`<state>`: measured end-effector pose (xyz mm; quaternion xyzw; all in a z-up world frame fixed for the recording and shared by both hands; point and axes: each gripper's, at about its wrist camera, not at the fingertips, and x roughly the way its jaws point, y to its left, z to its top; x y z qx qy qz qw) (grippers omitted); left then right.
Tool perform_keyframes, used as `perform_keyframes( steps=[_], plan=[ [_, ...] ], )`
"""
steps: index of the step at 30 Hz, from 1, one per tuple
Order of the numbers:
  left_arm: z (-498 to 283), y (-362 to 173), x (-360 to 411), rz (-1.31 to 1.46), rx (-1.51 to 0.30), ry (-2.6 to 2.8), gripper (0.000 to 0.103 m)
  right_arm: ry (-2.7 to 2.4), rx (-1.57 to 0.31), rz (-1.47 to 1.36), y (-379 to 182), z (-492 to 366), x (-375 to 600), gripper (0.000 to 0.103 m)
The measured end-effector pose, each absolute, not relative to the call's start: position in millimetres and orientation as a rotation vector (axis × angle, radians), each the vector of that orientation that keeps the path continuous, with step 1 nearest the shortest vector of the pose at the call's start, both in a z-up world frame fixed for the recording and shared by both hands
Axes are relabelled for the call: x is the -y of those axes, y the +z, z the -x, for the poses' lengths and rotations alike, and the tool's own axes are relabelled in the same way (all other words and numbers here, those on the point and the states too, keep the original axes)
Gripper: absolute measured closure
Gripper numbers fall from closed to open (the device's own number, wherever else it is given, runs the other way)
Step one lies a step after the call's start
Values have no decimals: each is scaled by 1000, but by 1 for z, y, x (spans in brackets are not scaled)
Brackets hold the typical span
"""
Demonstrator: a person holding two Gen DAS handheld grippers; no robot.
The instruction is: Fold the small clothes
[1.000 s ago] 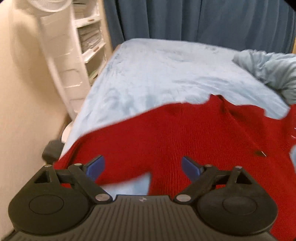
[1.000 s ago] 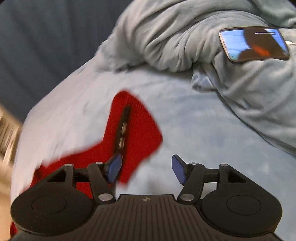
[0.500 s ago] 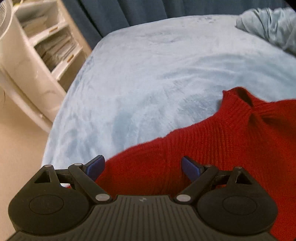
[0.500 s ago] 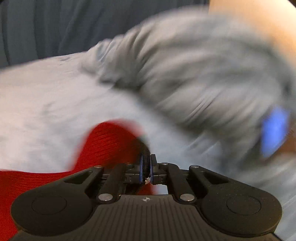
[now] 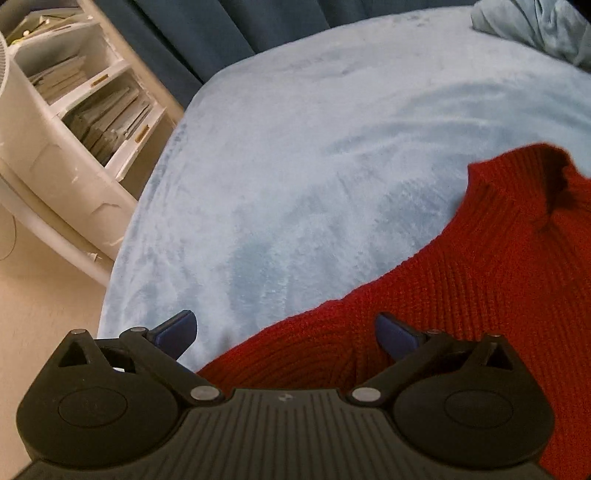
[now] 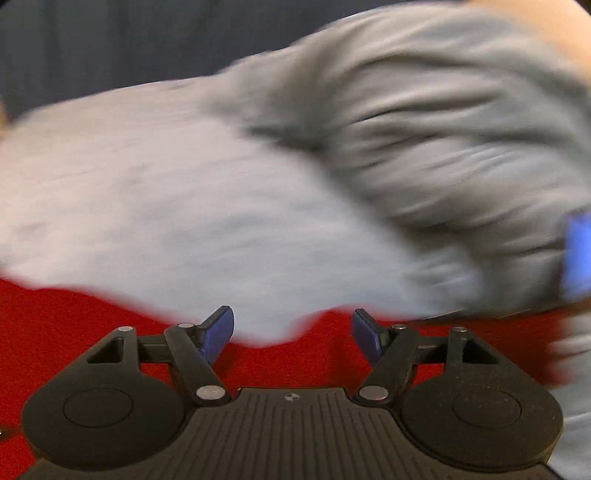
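Note:
A red knit sweater [image 5: 461, 288] lies on a light blue blanket [image 5: 295, 147], its collar at the right of the left wrist view. My left gripper [image 5: 286, 332] is open and empty, low over the sweater's near edge. In the blurred right wrist view the red sweater [image 6: 74, 332] runs along the bottom. My right gripper [image 6: 293, 332] is open and empty just above its edge.
A white shelf unit [image 5: 74, 122] with books stands left of the bed, dark blue curtains [image 5: 221, 33] behind. A bunched grey-blue duvet [image 6: 424, 129] lies at the right, with a phone's blue screen [image 6: 578, 254] at its edge.
My right gripper was shut on the sweater half a second ago and has opened and let go, still moving. My left gripper has stayed open and shifted slightly along the sweater's edge.

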<state>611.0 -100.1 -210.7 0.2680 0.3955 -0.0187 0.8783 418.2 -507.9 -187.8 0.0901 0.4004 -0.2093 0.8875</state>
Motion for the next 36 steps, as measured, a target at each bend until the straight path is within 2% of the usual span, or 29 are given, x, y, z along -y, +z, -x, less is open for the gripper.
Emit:
perform_keyframes(
  steps=[3, 4, 5, 6, 9, 11, 13, 14, 17, 23, 25, 27, 31, 33, 34, 35, 36],
  plan=[
    [-616, -224, 103, -620, -800, -9, 0, -286, -957, -190, -224, -443, 472, 35],
    [-618, -224, 102, -615, -793, -6, 0, -321, -1023, -113, -238, -447, 463, 33],
    [-620, -223, 100, -597, -798, -6, 0, -353, -1003, -51, -243, -446, 457, 22],
    [-622, -221, 96, -575, -809, -11, 0, -400, -980, -13, -242, -442, 457, 21],
    [-616, -202, 75, -431, -821, -36, 0, -548, -960, -80, -237, -421, 490, 22],
    [-592, -184, 54, -288, -804, -75, 0, -569, -918, -101, -225, -398, 493, 30],
    [-556, -170, 26, -152, -793, -110, 0, -574, -869, -111, -210, -371, 486, 28],
    [-537, -165, 10, -86, -792, -110, 0, -567, -849, -122, -203, -358, 478, 23],
    [-484, -161, -51, 115, -830, -46, 0, -499, -849, -158, -183, -323, 446, 22],
    [-407, -172, -206, 542, -893, 260, 0, -421, -949, -223, -178, -265, 373, 22],
    [-391, -177, -240, 518, -918, 362, 0, -378, -993, -259, -177, -252, 346, 22],
    [-386, -182, -256, 372, -957, 406, 0, -339, -1027, -267, -176, -244, 321, 22],
    [-395, -199, -260, 63, -1051, 324, 0, -302, -1056, -229, -167, -235, 283, 22],
    [-396, -203, -260, -9, -1033, 269, 0, -299, -1060, -207, -161, -232, 271, 22],
    [-398, -202, -262, -23, -1027, 251, 4, -299, -1062, -198, -158, -230, 268, 22],
    [-400, -201, -264, -16, -1024, 223, 26, -301, -1061, -191, -154, -228, 265, 22],
    [-404, -200, -267, 6, -1027, 184, 71, -306, -1059, -182, -150, -227, 262, 22]
  ],
)
